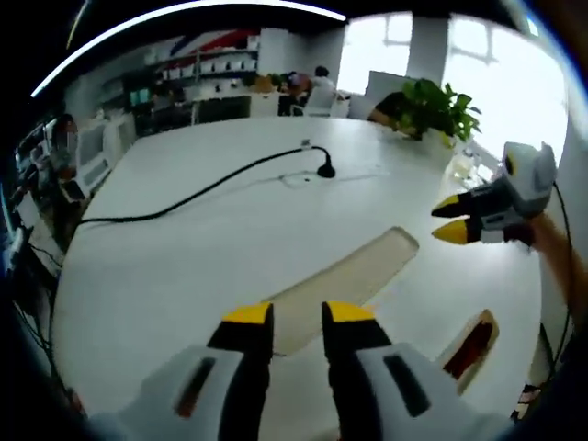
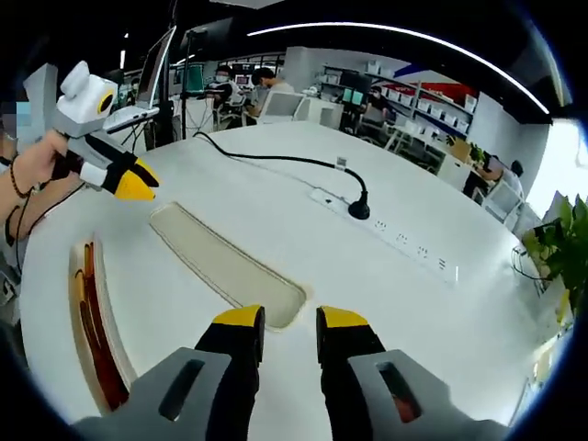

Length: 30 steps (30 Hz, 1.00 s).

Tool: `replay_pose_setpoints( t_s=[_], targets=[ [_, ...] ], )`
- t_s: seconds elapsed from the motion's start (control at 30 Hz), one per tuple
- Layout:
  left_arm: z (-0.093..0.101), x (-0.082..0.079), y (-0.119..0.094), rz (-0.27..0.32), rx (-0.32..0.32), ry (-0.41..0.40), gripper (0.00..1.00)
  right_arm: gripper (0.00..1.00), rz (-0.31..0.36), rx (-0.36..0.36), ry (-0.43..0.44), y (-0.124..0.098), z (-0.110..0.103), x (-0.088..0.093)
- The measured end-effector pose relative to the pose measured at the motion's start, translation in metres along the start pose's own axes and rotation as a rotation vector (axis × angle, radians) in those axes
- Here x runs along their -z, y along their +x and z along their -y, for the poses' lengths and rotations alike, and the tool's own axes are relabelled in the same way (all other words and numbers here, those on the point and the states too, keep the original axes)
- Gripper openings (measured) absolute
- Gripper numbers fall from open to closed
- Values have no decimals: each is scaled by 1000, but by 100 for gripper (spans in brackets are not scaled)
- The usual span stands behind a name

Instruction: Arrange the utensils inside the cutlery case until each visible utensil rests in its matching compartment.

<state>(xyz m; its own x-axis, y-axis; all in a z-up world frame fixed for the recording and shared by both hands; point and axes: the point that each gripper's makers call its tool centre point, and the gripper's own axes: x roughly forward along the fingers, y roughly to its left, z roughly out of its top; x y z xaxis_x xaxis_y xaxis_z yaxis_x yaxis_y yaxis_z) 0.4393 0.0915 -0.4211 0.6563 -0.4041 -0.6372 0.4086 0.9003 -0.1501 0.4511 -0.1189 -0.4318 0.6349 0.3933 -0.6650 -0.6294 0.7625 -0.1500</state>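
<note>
Two tools [image 1: 298, 312] [image 2: 290, 318] hovering empty, cutlery case [image 2: 92, 322] contents blurred, edge-cropped

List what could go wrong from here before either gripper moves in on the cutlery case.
1. The long beige case part and the open tray with reddish utensils lie apart on the white table; pairing them may take awkward reaches.
2. The tray sits close to the table edge, so a nudge could push it off.
3. The black cable and power strip lie just beyond the case and could snag a sliding piece.
</note>
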Motion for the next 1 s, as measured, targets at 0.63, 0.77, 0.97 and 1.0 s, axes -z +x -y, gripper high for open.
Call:
replay_pose_setpoints(
  t_s=[0.63,0.77,0.97,1.0],
  targets=[
    [-2,19,5,-70,37,-103,32,18,-97,-36,34,19,-2,17],
    [-2,23,6,-80,43,-130,32,20,-93,-17,40,23,0,13],
    [-8,29,8,-98,25,-142,33,20,-115,-21,62,33,-3,16],
    [-9,30,8,-100,21,-140,32,20,-116,-21,70,33,-4,16]
  ],
)
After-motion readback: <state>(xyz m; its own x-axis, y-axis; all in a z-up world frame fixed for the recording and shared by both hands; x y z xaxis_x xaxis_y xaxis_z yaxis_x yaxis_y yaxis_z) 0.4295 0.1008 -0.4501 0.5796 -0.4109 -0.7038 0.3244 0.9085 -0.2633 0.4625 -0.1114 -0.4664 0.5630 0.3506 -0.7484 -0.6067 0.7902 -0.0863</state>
